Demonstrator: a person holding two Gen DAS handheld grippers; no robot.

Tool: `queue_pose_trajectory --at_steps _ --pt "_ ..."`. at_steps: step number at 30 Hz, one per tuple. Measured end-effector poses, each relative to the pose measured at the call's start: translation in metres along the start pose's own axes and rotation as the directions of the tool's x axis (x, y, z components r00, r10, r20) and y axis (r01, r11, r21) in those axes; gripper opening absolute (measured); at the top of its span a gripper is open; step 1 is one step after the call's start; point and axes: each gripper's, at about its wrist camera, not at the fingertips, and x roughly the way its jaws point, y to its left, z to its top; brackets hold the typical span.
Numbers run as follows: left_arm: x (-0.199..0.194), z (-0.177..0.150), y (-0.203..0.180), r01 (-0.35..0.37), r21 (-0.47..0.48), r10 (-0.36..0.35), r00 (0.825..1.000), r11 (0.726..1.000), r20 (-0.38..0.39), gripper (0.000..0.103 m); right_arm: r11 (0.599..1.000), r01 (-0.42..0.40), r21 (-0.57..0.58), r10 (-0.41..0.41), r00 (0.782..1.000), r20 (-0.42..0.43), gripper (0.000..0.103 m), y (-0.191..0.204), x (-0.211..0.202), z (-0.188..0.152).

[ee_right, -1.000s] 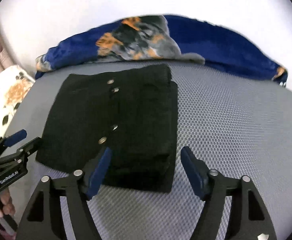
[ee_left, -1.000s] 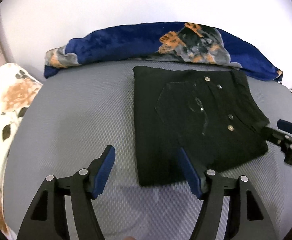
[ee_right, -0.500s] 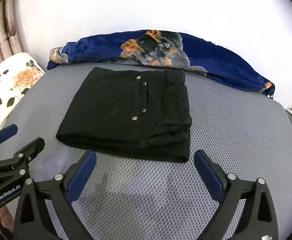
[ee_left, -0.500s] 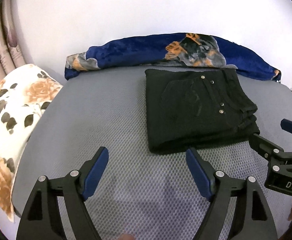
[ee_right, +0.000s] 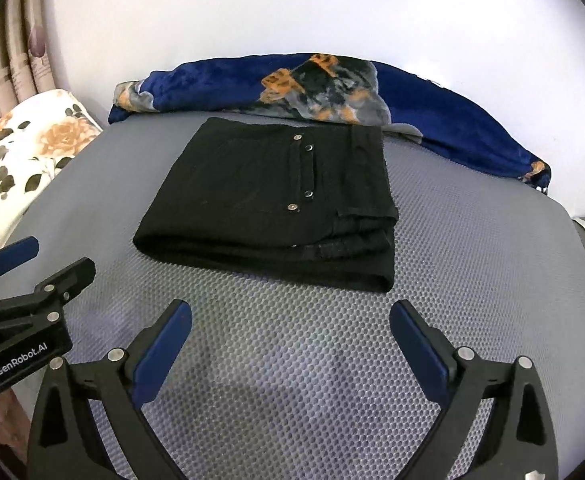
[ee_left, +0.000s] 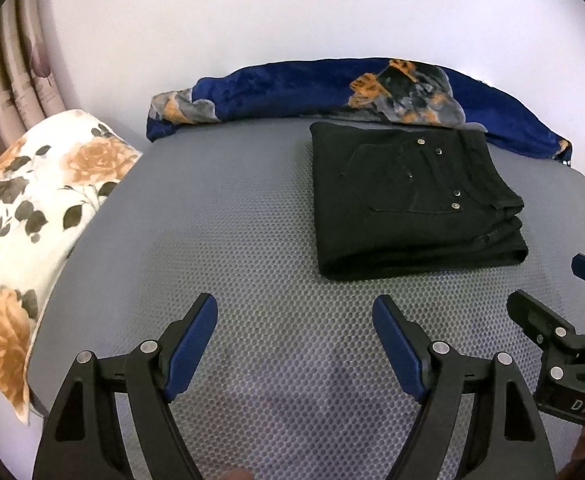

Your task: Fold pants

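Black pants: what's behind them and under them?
Behind the folded black pants a rolled blue blanket lies along the white wall. Under them is the grey mesh mattress; the part they cover, and their inner layers, can't be seen.

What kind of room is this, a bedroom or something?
Most likely a bedroom. The folded black pants lie on a grey mesh-textured mattress, with a floral white-and-orange pillow at one side, a rolled blue plush blanket against the wall, and curtains nearby.
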Motion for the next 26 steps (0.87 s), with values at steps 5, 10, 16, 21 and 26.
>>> queue_pose_trajectory --at_steps 5,10,16,21,26 --pt "-0.0045 -0.0019 -0.0014 0.004 0.015 -0.004 1.000 1.000 0.007 0.080 1.000 -0.013 0.015 0.013 1.000 -0.003 0.098 -0.0007 -0.0020 -0.0010" --pt "-0.0072 -0.0025 -0.0049 0.011 0.029 -0.011 1.000 1.000 0.016 0.080 1.000 -0.013 0.014 0.013 1.000 -0.004 0.098 -0.0003 -0.0021 -0.0014" --pt "-0.0069 -0.0014 -0.0058 0.037 0.019 -0.037 0.999 0.999 0.013 0.080 1.000 -0.012 0.016 0.012 1.000 -0.018 0.098 0.0004 -0.0002 -0.0054" --pt "-0.0063 -0.0012 -0.0062 0.042 0.023 -0.043 0.999 0.999 0.021 0.080 0.999 -0.008 0.031 0.009 1.000 -0.027 0.098 -0.0028 0.0027 -0.0080" --pt "-0.0044 -0.0015 -0.0071 0.050 0.029 -0.050 0.998 0.998 0.023 0.080 0.999 -0.006 0.041 0.007 0.999 -0.038 0.098 -0.0062 0.0062 -0.0089"
